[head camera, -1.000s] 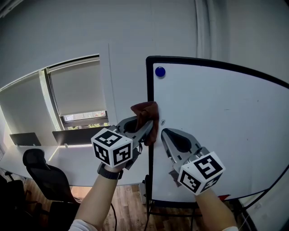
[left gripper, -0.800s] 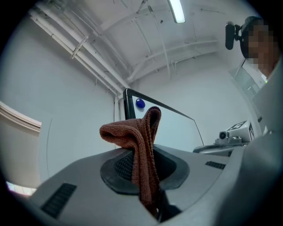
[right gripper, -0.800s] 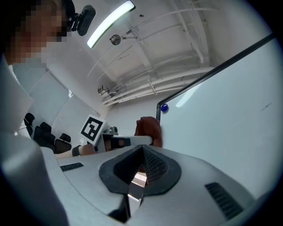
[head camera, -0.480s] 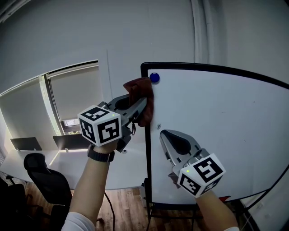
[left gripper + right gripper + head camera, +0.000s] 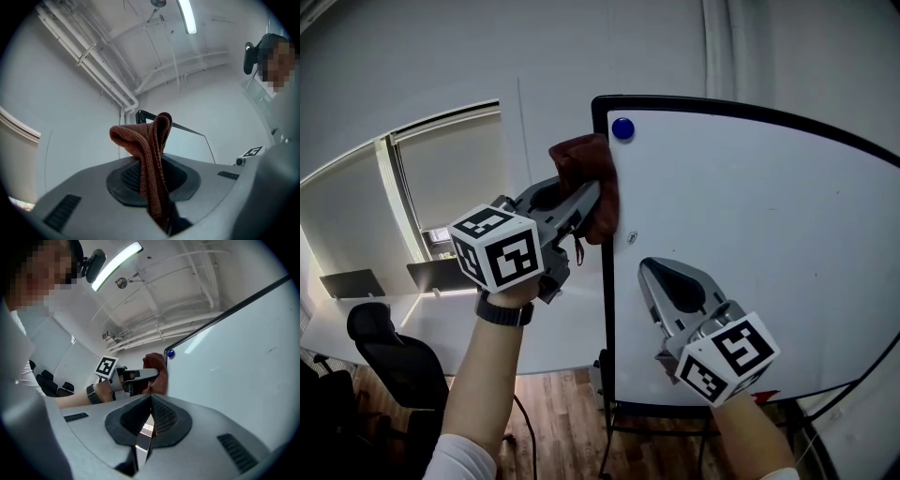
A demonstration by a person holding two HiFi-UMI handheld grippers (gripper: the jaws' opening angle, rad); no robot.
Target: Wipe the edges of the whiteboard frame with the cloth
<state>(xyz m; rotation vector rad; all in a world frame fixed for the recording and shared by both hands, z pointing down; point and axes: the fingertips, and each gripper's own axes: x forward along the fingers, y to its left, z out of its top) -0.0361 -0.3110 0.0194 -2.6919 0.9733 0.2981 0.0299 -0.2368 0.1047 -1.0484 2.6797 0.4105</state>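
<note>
Cloth (image 5: pixel 586 173) climbed the whiteboard frame (image 5: pixel 605 281) beside white wall (image 5: pixel 534 56), pinched by left gripper (image 5: pixel 591 202); right gripper (image 5: pixel 645 270) closed.

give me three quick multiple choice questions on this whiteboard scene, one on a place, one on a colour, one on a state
1. Where along the whiteboard frame is the cloth?
A) bottom edge
B) left edge, near the top corner
C) right edge

2. What colour is the round magnet?
A) blue
B) yellow
C) green

3. How are the fingers of the right gripper?
A) closed on the cloth
B) wide apart
C) closed together, empty

Answers:
1 B: the left gripper holds the cloth at the left edge, just below the corner.
2 A: it shows blue in the head view.
3 C: the right gripper view shows them meeting with nothing between.
</note>
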